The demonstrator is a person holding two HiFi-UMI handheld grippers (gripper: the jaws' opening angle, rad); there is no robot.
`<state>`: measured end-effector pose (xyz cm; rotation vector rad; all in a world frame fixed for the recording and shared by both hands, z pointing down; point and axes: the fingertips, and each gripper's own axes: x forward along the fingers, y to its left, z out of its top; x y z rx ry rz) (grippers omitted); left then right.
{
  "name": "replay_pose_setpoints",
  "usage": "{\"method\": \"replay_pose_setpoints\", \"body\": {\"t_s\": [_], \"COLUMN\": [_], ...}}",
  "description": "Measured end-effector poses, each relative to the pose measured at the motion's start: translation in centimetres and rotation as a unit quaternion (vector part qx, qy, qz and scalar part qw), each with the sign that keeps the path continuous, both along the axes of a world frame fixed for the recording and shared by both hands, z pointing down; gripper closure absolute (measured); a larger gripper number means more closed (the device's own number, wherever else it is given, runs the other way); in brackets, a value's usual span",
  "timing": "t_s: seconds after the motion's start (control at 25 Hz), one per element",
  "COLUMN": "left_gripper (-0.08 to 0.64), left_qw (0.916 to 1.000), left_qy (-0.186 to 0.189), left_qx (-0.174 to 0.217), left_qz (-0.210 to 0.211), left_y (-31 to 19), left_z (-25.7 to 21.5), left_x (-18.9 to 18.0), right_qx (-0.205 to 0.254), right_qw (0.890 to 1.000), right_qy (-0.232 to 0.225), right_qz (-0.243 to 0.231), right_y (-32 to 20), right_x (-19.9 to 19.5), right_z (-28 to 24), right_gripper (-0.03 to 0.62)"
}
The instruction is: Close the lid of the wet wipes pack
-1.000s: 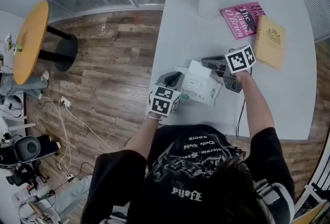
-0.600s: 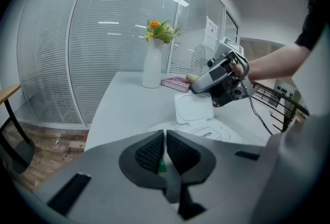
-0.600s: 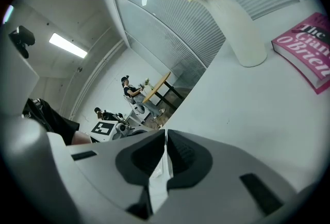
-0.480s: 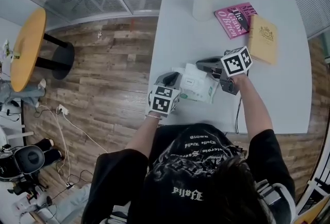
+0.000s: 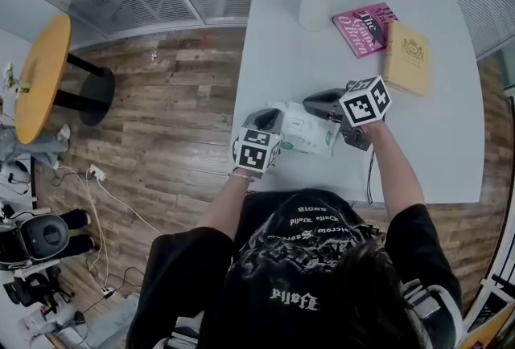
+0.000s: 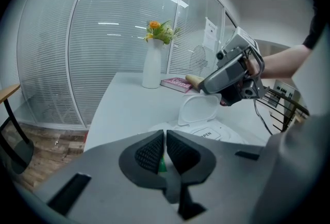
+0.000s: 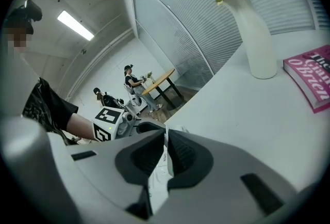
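The white wet wipes pack (image 5: 312, 140) lies near the front left of the white table (image 5: 434, 146). Its round lid (image 6: 199, 110) stands up, hinged open. My left gripper (image 5: 272, 122) is shut on the pack's left end, and a strip of green and white wrapper (image 6: 163, 164) shows between its pads. My right gripper (image 5: 315, 103) comes in from the right and holds the lid's top edge. The thin white lid (image 7: 164, 162) runs between its pads, and its jaws are opening slightly. From the left gripper view, the right gripper (image 6: 207, 86) sits right at the lid's rim.
A white vase of flowers (image 5: 315, 6), a pink book (image 5: 364, 27) and a tan book (image 5: 409, 58) lie at the table's far end. A black cable (image 5: 371, 174) hangs over the near edge. A round wooden table (image 5: 36, 74) stands on the floor at left.
My right gripper has shifted a little and rolled, with the lid still in it. The left gripper and the pack have stayed put.
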<state>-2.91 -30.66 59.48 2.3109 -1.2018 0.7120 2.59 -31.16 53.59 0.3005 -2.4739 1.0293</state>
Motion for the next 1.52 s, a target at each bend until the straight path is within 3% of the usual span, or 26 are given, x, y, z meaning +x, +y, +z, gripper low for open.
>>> {"method": "replay_pose_setpoints", "body": {"t_s": [0.4, 1.08, 1.52], "left_gripper": [0.540, 0.540, 0.540], "left_qw": [0.9999, 0.9995, 0.9990], "left_qy": [0.011, 0.030, 0.044], "left_qx": [0.009, 0.012, 0.011], "left_qz": [-0.001, -0.005, -0.003], "left_y": [0.1, 0.2, 0.2], "left_z": [0.0, -0.1, 0.0], "left_x": [-0.1, -0.1, -0.2], "right_qx": [0.022, 0.014, 0.021], "right_qw": [1.000, 1.000, 0.999], "right_qy": [0.009, 0.000, 0.034], "right_qz": [-0.008, -0.007, -0.006], "right_y": [1.8, 4.7, 5.5], "right_x": [-0.3, -1.4, -2.0], "right_z": [0.0, 1.0, 2.6], "right_gripper": [0.565, 0.557, 0.589]}}
